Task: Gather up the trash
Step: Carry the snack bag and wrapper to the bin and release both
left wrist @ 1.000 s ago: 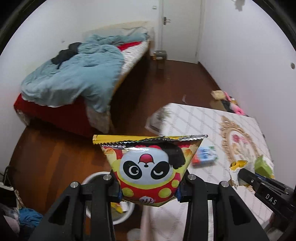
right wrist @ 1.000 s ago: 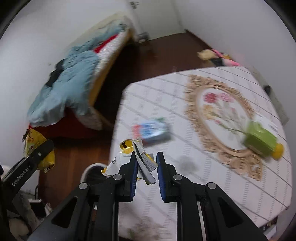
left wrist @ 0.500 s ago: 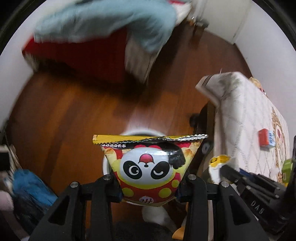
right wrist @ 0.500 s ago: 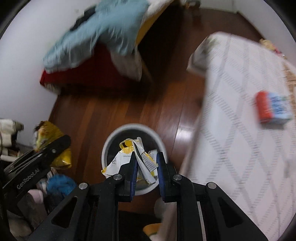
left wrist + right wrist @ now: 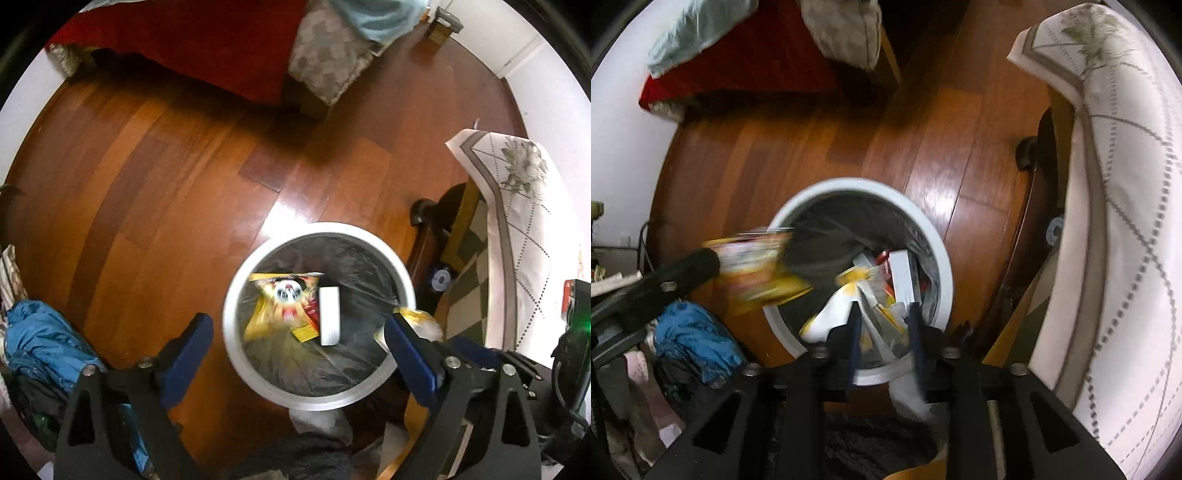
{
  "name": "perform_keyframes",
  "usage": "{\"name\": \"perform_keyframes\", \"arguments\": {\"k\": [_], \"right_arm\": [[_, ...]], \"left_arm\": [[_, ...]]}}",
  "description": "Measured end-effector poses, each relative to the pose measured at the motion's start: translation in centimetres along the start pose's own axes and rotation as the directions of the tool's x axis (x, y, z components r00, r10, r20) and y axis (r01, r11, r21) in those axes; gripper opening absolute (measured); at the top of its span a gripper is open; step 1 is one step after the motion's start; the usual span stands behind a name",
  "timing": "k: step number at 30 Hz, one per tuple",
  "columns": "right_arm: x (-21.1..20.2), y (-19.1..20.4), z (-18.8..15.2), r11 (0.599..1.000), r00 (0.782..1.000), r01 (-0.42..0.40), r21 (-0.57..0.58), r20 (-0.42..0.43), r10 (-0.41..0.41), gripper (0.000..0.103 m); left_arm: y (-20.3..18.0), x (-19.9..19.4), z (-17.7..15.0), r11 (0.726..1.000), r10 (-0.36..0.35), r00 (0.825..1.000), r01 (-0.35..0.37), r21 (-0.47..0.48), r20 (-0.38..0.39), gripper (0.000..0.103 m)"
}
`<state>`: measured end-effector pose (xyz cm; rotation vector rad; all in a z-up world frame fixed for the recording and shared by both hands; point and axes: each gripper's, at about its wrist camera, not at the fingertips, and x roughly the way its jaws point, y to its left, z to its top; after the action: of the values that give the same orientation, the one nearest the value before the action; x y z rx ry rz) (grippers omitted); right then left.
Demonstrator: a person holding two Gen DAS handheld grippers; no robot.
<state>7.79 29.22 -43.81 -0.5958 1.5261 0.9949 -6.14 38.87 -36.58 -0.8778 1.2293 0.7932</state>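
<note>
A white round trash bin with a dark liner stands on the wooden floor; it also shows in the right wrist view. My left gripper is open above the bin. The yellow panda snack bag is blurred inside the bin mouth, falling; in the right wrist view the bag is a blur at the bin's left rim. A white box lies in the bin. My right gripper is over the bin with a crumpled white and yellow wrapper between its slightly parted fingers.
A table with a white patterned cloth stands right of the bin, its dark leg close by. Blue clothes lie left on the floor. A bed with red sheet is at the back.
My left gripper has opened and let go of the panda snack bag, which now drops into the bin. Both grippers have tilted down and moved over the bin.
</note>
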Motion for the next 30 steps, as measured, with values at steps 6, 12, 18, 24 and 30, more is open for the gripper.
{"name": "perform_keyframes", "arguments": {"k": [6,12,18,24,30], "right_arm": [[0.2,0.7,-0.6,0.999,0.999,0.029,-0.042,-0.043,-0.031,0.096],[-0.8,1.1,-1.3,0.993,0.994,0.092,-0.072,-0.046,-0.096,0.100],[-3.3,0.9,-2.7,0.991,0.994,0.105,-0.077,-0.003,-0.106,0.100],[-7.2,0.8,-4.6,0.995,0.996,0.075,-0.072,0.057,-0.071,0.100],[-11.6,0.8,-7.3,0.996,0.991,0.046,-0.073,0.126,-0.037,0.100]], "left_arm": [[1.7,-1.6,-1.6,0.995,0.096,0.993,-0.095,-0.017,0.064,0.101],[1.6,-4.1,-3.6,0.983,0.182,0.975,-0.179,-0.028,0.129,0.101],[0.8,-6.6,-5.2,0.982,0.188,0.967,-0.186,-0.029,0.173,0.101],[-0.6,-9.7,-7.2,0.983,0.182,0.959,-0.184,-0.014,0.218,0.101],[-2.2,-13.3,-9.5,0.980,0.188,0.942,-0.197,0.004,0.278,0.101]]}}
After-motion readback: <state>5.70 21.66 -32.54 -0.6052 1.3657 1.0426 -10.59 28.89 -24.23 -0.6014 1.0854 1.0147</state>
